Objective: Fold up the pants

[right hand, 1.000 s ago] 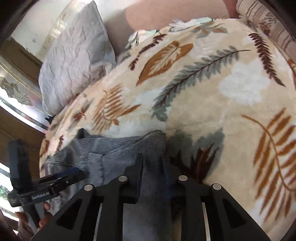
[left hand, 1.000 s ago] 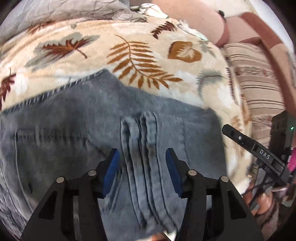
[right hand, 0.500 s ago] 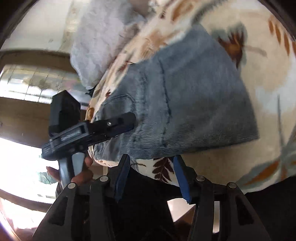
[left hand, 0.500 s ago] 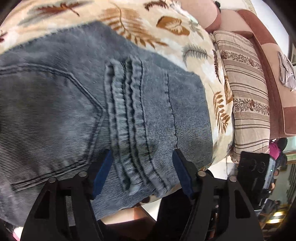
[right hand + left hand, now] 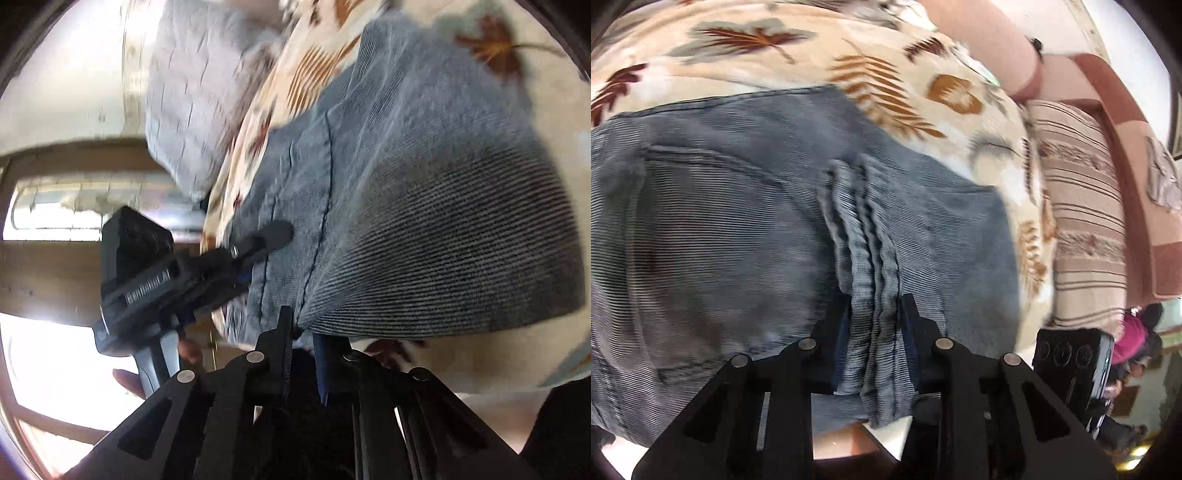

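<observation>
Left wrist view: the pants [image 5: 746, 229], grey-blue ribbed denim, are seen lying folded on a cream blanket [image 5: 820, 55] printed with brown and grey leaves. A back pocket seam is visible on the left part of the fabric. A stack of puckered hem edges [image 5: 864, 229] runs down the middle of the frame toward the camera. The left gripper [image 5: 873, 332] is clamped on this stack: the blue-padded fingers [image 5: 842, 332] are pressed against the fabric on both sides, with the hem bundle filling the gap between them. The near edge of the pants overhangs the edge of the bed, just below the fingers. A striped cushion [image 5: 1082, 221] is seen to the right of the blanket, with a reddish-brown sofa frame [image 5: 1126, 147] behind it. A black device [image 5: 1071, 365] with three round marks is partly visible at lower right. Right wrist view: the same pants [image 5: 424, 221] are seen from the other side, as a thick folded block lying on the blanket [image 5: 554, 96]; the frame is motion-blurred. The right gripper [image 5: 303, 332] is at the near lower edge of the fold, its fingers [image 5: 284, 332] drawn narrowly together with a thin edge of denim pinched between them. The left gripper [image 5: 258, 240] is seen at left, gripping the opposite edge of the pants, held by a hand [image 5: 155, 369]. A grey quilted pillow [image 5: 195, 92] is lying at the upper left, beyond the blanket.
</observation>
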Demonstrator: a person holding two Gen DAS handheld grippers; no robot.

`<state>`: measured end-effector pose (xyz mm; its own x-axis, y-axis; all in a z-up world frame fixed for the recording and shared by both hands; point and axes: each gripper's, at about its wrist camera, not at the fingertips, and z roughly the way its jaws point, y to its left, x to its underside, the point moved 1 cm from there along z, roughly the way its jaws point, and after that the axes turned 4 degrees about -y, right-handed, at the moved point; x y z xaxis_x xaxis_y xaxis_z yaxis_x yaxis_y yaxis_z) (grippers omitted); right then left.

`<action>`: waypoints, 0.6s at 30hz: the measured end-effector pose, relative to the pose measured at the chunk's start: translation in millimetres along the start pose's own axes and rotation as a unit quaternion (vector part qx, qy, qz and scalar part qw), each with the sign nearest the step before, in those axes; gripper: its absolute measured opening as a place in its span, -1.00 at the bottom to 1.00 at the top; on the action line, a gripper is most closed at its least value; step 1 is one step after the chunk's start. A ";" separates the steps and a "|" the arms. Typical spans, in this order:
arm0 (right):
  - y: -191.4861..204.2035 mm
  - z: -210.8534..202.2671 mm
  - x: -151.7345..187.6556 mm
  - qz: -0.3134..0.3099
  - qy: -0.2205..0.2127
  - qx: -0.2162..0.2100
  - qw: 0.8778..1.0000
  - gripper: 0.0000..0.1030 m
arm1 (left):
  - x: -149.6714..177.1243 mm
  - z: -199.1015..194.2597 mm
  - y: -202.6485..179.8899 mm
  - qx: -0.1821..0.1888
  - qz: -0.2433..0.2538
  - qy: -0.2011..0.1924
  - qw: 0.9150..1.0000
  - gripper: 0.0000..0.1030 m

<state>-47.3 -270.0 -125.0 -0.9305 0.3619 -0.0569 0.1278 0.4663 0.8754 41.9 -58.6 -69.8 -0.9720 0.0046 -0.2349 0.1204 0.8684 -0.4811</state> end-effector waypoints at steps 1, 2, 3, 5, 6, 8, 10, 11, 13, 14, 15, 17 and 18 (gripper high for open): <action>-2.2 9.0 1.7 0.001 0.012 0.006 1.000 -0.80 | 1.2 3.0 4.5 -0.004 -0.003 0.004 1.000 -0.53; -7.1 23.3 4.9 0.003 0.037 0.016 0.999 -0.80 | 2.7 7.6 8.1 -0.002 -0.008 0.011 1.000 -0.52; -9.5 32.0 7.8 -0.001 0.050 0.034 0.998 -0.80 | 3.6 9.8 9.5 -0.002 -0.009 0.011 1.000 -0.51; -9.3 36.8 10.8 -0.013 0.066 0.052 0.996 -0.70 | 4.7 7.8 6.4 -0.002 -0.002 0.007 1.000 -0.51; -4.7 29.7 12.4 -0.027 0.066 0.056 0.996 -0.70 | 4.1 3.4 4.7 0.000 0.003 0.004 1.000 -0.51; 9.5 6.5 11.3 -0.065 0.051 0.051 0.995 -0.69 | 0.2 -8.0 0.3 0.005 0.018 -0.013 1.000 -0.50; 22.3 -25.5 8.6 -0.100 0.022 0.044 0.994 -0.67 | -6.1 -17.5 -1.9 0.015 0.026 -0.026 0.999 -0.35; 27.3 -44.3 3.4 -0.113 -0.004 0.045 0.993 -0.62 | -11.3 -20.3 -3.0 0.017 0.026 -0.032 0.999 -0.08; 29.6 -81.2 -17.6 -0.117 -0.068 0.053 0.989 -0.30 | -22.7 -18.0 -5.6 0.009 0.021 -0.035 0.999 0.10; 27.6 -93.8 -32.9 -0.113 -0.099 0.063 0.987 0.00 | -29.5 -13.6 -7.7 0.009 0.019 -0.032 0.999 0.10; 22.9 -104.3 -54.4 -0.108 -0.135 0.088 0.981 0.08 | -34.6 -8.7 -9.3 0.007 0.016 -0.026 1.000 0.10; 12.6 -107.1 -81.9 -0.091 -0.157 0.109 0.977 0.08 | -44.6 4.7 -10.9 -0.008 0.010 -0.011 1.000 0.10; 5.8 -102.2 -100.8 -0.082 -0.161 0.117 0.977 0.08 | -47.2 10.4 -10.6 -0.017 0.008 -0.007 1.000 0.10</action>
<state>12.1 -386.3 -65.1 -0.7936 0.4849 -0.3675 0.0973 0.6974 0.7101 88.6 -73.2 -62.4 -0.9672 0.0120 -0.2537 0.1284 0.8848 -0.4479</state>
